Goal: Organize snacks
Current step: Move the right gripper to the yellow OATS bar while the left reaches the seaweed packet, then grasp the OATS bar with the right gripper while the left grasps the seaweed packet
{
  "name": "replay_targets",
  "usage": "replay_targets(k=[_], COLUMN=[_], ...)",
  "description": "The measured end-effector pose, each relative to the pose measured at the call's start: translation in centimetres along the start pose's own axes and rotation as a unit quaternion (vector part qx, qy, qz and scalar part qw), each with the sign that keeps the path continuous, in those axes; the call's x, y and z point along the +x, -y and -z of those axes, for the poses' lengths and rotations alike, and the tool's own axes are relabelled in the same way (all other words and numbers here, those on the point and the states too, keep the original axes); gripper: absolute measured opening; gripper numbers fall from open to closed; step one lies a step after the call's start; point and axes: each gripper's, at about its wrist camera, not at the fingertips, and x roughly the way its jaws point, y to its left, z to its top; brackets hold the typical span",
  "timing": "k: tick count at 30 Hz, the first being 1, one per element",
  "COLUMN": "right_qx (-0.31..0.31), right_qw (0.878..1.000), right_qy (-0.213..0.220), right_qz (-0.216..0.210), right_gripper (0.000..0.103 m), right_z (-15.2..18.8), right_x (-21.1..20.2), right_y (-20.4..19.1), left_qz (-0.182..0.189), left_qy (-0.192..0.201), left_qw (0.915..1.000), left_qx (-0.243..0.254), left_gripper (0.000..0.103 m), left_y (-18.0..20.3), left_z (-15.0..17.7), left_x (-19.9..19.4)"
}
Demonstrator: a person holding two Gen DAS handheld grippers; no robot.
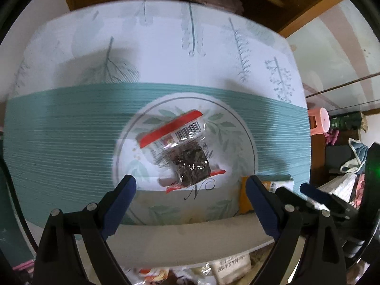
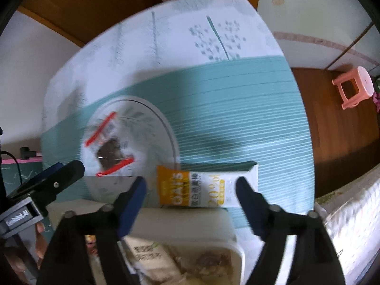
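Note:
A clear snack packet with red ends and a dark block inside lies on the round leaf print of the tablecloth; it also shows in the right wrist view. An orange and white OATS bar packet lies to its right, and its orange end shows in the left wrist view. My left gripper is open and empty just in front of the dark packet. My right gripper is open and empty, its fingers either side of the OATS packet.
A white tub with several wrapped snacks stands at the table's near edge, under both grippers; its rim also shows in the left wrist view. The green and white tablecloth covers the table. A pink stool stands on the floor at right.

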Motion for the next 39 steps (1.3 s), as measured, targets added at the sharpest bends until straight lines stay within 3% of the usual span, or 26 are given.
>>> replay_targets(k=[3, 9, 18, 35, 38, 39], right_qx=[0.008, 0.018, -0.01, -0.006, -0.012, -0.01], right_qw=[1.0, 0.998, 0.993, 0.987, 0.987, 0.987], right_qy=[-0.028, -0.057, -0.083, -0.126, -0.128, -0.126], right_qz=[-0.005, 0.03, 0.081, 0.099, 0.097, 0.095], right_gripper=[0.096, 0.103, 0.103, 0.103, 0.103, 0.103], right_z=[-0.1, -0.4, -0.5, -1.8, -2.2, -2.2], right_x=[1.9, 3.8, 5.8, 7.0, 7.2, 7.2], right_y=[0.4, 0.3, -1.6, -4.1, -4.8, -4.8], left_qz=[0.0, -0.01, -0.022, -0.05, -0.053, -0.052], left_qy=[-0.016, -0.035, -0.053, -0.071, -0.067, -0.062], left_qw=[0.9999, 0.9993, 0.9984, 0.9962, 0.9963, 0.9967], left_qx=[-0.002, -0.002, -0.004, 0.003, 0.008, 0.01], left_gripper=[0.093, 0.093, 0.093, 0.093, 0.088, 0.082], left_y=[0.4, 1.3, 1.8, 3.4, 3.4, 3.7], left_z=[-0.4, -1.1, -1.8, -2.0, -2.0, -2.1], left_x=[1.6, 3.8, 5.7, 7.9, 7.5, 7.3])
